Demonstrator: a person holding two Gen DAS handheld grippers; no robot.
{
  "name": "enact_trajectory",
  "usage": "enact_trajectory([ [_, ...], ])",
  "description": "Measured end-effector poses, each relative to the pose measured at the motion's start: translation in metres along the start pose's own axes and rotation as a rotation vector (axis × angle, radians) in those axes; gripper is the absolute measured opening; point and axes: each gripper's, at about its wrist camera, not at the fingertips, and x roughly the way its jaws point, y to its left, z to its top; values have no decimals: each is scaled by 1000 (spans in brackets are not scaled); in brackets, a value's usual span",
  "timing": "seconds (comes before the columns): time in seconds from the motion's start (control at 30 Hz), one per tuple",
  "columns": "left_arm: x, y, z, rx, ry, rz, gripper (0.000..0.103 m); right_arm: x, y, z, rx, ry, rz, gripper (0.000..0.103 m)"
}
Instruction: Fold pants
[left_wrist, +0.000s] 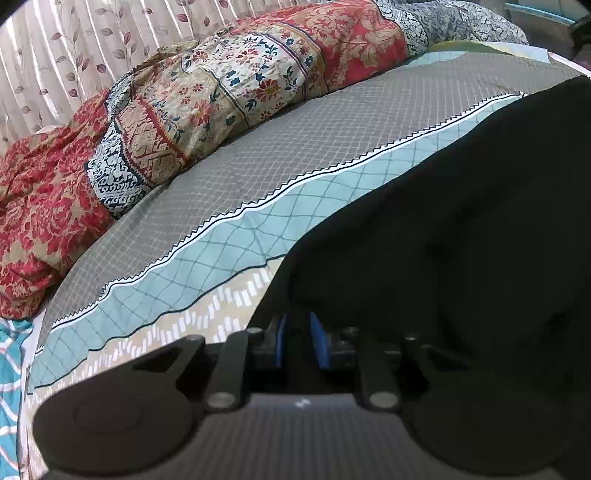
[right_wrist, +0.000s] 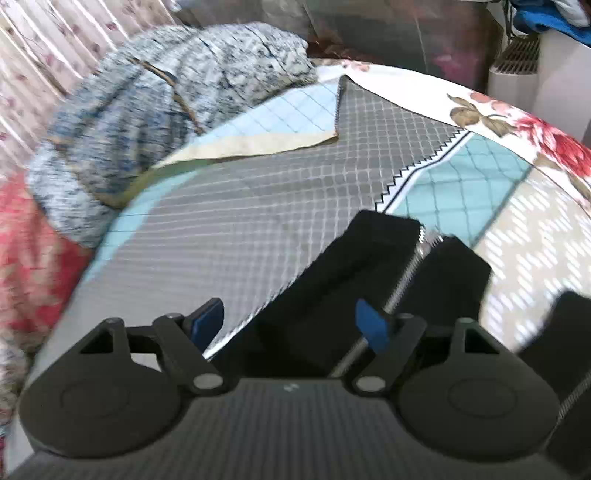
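Note:
Black pants lie on the bed and fill the right half of the left wrist view. My left gripper has its blue pads close together, with the dark edge of the pants pinched between them. In the right wrist view, a narrow end of the pants with a silver zipper runs up between my right gripper's fingers. My right gripper stands wide open. Its left pad is over the grey sheet, clear of the fabric, and its right pad is by the zipper.
The bed sheet is grey, teal and beige. A bunched patchwork quilt lies along the far side under a leaf-print curtain. The quilt's blue-white part shows far left. A white unit stands beyond the bed's flowered edge.

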Motion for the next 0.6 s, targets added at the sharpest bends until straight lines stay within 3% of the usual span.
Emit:
enact_trajectory([
  [0.2,13,-1,6,27,-5,25,27,59,6,10,-11,41,-167,83],
  [0.27,18,-1,7,8,0,25,15,66,12,8,-68,19,-212,85],
  [0.3,17,0,8,-5,-3,25,14,68,16,6,-113,16,-238,77],
  [0.33,15,1,9,-20,-11,29,12,66,19,3,-148,10,-262,53],
  [0.4,6,2,10,-45,-35,42,11,56,14,2,-164,4,-251,22],
  [0.43,1,3,11,-57,-49,51,10,51,5,4,-140,11,-237,11],
  [0.6,-52,12,15,-133,-146,69,10,2,-39,12,-23,-38,-120,8],
])
